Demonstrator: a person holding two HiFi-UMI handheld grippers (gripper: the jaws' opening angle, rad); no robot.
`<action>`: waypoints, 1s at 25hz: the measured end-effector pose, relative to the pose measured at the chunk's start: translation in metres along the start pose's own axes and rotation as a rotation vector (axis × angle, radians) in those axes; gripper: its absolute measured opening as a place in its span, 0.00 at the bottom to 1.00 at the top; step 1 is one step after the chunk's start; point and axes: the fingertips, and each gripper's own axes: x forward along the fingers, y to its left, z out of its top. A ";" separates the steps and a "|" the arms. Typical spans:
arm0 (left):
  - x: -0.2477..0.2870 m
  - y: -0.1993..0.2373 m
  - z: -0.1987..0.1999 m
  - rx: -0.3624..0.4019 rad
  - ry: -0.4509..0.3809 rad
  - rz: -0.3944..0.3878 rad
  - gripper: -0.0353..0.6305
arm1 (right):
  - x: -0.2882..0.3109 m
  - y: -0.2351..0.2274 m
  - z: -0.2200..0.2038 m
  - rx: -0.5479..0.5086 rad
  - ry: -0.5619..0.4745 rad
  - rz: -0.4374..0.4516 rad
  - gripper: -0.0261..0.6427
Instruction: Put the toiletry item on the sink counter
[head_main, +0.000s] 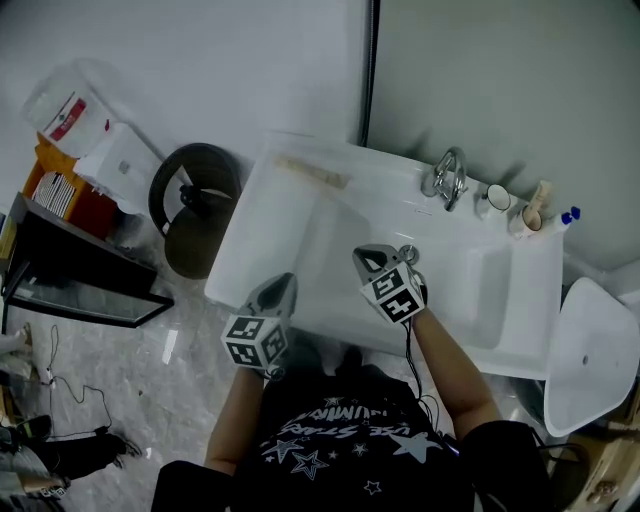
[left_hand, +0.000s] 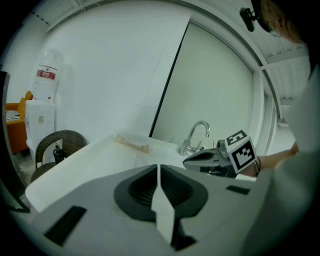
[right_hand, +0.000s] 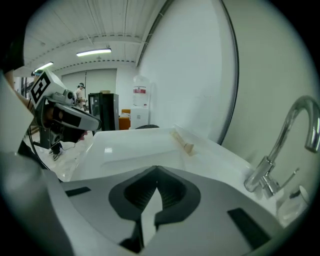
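So: both claws are clenched on nothing. The left claw (left_hand: 158, 167) has its jaws tip to tip, the right claw (right_hand: 156, 167) likewise, pads empty. The toiletry item (head_main: 312, 172), a beige stick-shaped thing, lies flat on the sink counter (head_main: 290, 240) along the back edge by the wall. It's left of the faucet (head_main: 447, 178) and well apart from both claws.

View diffs:
- Only the head view shows the two cups (head_main: 497, 200) and the blue-capped bottle (head_main: 568, 216) right of the faucet. It also has my left claw at the counter's front edge and my right claw over the counter.
- The left gripper view catches the right claw side-on, in front of the faucet.
- The right gripper view catches the left claw at frame left, plus ceiling strip lights (right_hand: 93, 52) and a black cabinet (right_hand: 102, 110) far back. Neither other view has those.

Writing:
- The water jug (head_main: 62, 105) has a red label, text too small to read.
- My dark shirt (head_main: 340, 440) has white print with stars; I can't read the letters reliably.
- The marker cubes (head_main: 257, 340) carry black-and-white square patterns only.
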 end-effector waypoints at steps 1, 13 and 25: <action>-0.002 -0.003 -0.004 -0.003 0.006 0.004 0.10 | -0.003 0.000 -0.003 0.022 -0.004 0.007 0.06; -0.017 -0.030 -0.031 0.027 0.040 -0.048 0.10 | -0.026 0.013 -0.033 0.117 -0.016 -0.014 0.06; -0.088 -0.054 -0.058 0.025 0.018 -0.118 0.10 | -0.085 0.073 -0.041 0.135 -0.017 -0.104 0.06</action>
